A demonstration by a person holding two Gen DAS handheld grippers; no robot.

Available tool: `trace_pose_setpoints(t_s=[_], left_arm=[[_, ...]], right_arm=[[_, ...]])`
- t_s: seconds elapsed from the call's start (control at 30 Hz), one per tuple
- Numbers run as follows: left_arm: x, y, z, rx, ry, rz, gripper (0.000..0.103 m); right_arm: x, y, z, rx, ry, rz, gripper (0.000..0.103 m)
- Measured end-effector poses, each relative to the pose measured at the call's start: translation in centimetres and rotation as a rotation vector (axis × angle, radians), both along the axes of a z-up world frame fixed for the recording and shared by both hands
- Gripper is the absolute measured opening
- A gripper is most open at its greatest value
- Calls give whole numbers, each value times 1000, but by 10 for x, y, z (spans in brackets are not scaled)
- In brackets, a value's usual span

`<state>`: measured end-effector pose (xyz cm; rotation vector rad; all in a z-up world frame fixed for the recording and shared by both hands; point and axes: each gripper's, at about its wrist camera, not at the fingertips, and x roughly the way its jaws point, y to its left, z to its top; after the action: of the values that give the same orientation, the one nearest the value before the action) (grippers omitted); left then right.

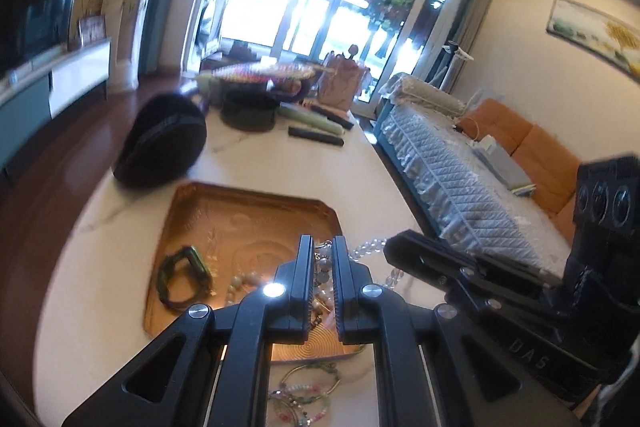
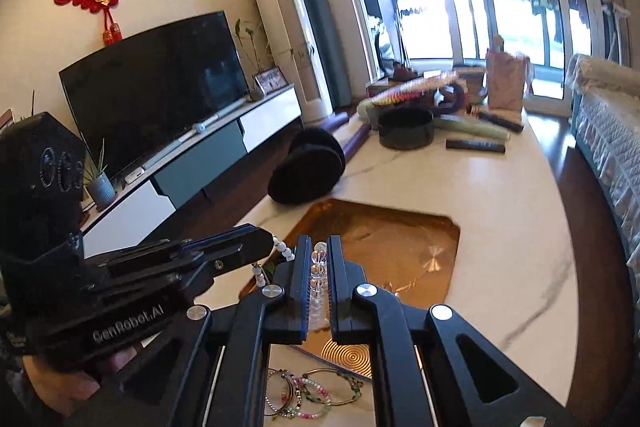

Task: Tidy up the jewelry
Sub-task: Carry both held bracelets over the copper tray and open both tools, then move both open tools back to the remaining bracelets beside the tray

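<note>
A gold tray [image 1: 256, 203] [image 2: 400, 227] lies on the white marble table. A green bracelet [image 1: 186, 279] and beige beads [image 1: 240, 283] lie in it. My left gripper [image 1: 323, 247] is nearly shut on a strand of pinkish beads [image 1: 322, 267] above the tray. My right gripper [image 2: 319, 247] is shut on a clear crystal bead bracelet [image 2: 318, 271]; the same strand [image 1: 368, 247] runs between both grippers. The right gripper [image 1: 400, 247] shows in the left wrist view, the left gripper [image 2: 264, 239] in the right wrist view. Several bead bracelets [image 2: 304, 393] [image 1: 304, 399] lie on the table in front of the tray.
A black round pouch [image 1: 164, 147] [image 2: 308, 167] lies beyond the tray. Farther back are a black bowl [image 2: 406, 129], remotes [image 2: 476, 145], a green roll and a pink bag. A covered sofa [image 1: 460, 179] runs along the table's right side, a TV stand along the left.
</note>
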<state>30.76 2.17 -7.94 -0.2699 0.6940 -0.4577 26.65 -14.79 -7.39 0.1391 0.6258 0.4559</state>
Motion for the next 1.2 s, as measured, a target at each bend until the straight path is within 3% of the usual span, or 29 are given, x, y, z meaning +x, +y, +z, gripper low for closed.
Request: trace_pose_setpoints(t_s=[0.2, 0.4, 0.5, 0.63, 0.73, 0.8, 0.83, 0.87, 0.9, 0.97, 1.07, 1.13, 1.2], left_arm=[[29, 16, -44, -162, 123, -30, 9], [44, -1, -67, -63, 160, 14, 9], [56, -11, -90, 46, 215, 24, 9], [64, -11, -123, 43, 291, 30, 9], [62, -21, -132, 47, 317, -19, 10], [53, -30, -122, 100, 299, -9, 23], [49, -32, -115, 128, 283, -1, 50], [44, -34, -109, 145, 268, 1, 81], [37, -34, -100, 160, 236, 6, 89], [20, -31, -80, 150, 194, -4, 93], [-5, -24, -64, 130, 205, -69, 93], [-23, -19, -55, 197, 189, -54, 93], [-44, -17, -49, 349, 184, 2, 93]], right_arm=[[24, -2, -37, 10, 89, -3, 7], [40, -1, -68, 18, 157, -10, 7], [47, -1, -86, -39, 191, -41, 7], [57, -10, -115, -60, 264, -71, 7], [55, -19, -122, -66, 269, -128, 11], [53, -27, -124, -56, 302, -172, 28], [52, -31, -126, -38, 333, -175, 40], [50, -32, -126, -23, 342, -166, 43], [46, -34, -123, -3, 340, -148, 41], [38, -36, -116, 4, 337, -139, 41], [19, -34, -96, -18, 298, -110, 41], [3, -32, -81, -44, 261, -88, 41], [-14, -29, -70, -64, 210, -27, 41]])
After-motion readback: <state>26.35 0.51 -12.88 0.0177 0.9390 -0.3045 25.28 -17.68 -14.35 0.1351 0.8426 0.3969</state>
